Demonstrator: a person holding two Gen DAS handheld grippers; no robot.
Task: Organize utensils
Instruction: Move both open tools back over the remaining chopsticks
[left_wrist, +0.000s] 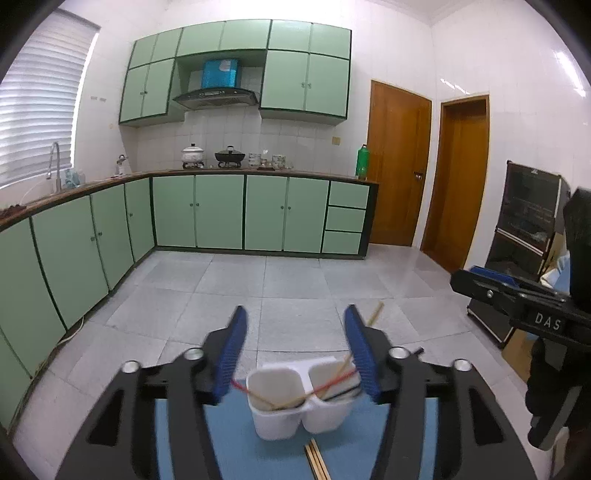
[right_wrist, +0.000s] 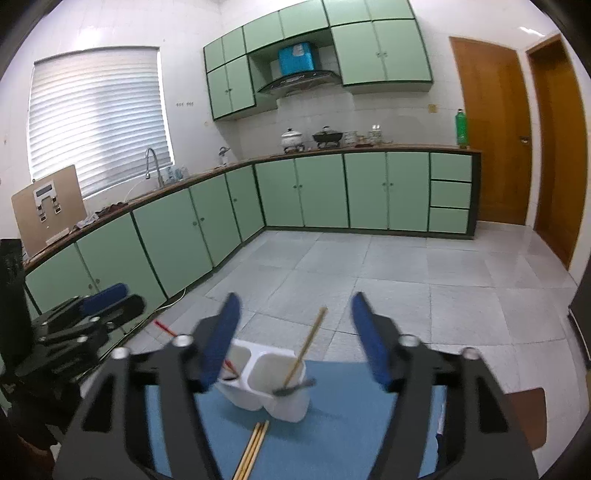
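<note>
Presently listed: white two-compartment holder (left_wrist: 299, 400) near the blue mat's (right_wrist: 332, 439) far edge, holding chopsticks (right_wrist: 304, 349); loose wooden pair (right_wrist: 253, 450) before it; left gripper (left_wrist: 295, 354) and right gripper (right_wrist: 295, 339) both spread, empty.

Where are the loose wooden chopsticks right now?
In both wrist views, the wooden chopsticks lie on the blue mat, just in front of the white holder.

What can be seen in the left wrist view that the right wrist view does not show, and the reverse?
Only the left wrist view shows the black cabinet by the right wall and the right gripper.

Only the right wrist view shows the brown board leaning on the counter and the left gripper.

Both show the white two-compartment holder with chopsticks in it, the loose wooden chopsticks on the blue mat, and the green bottle.
</note>
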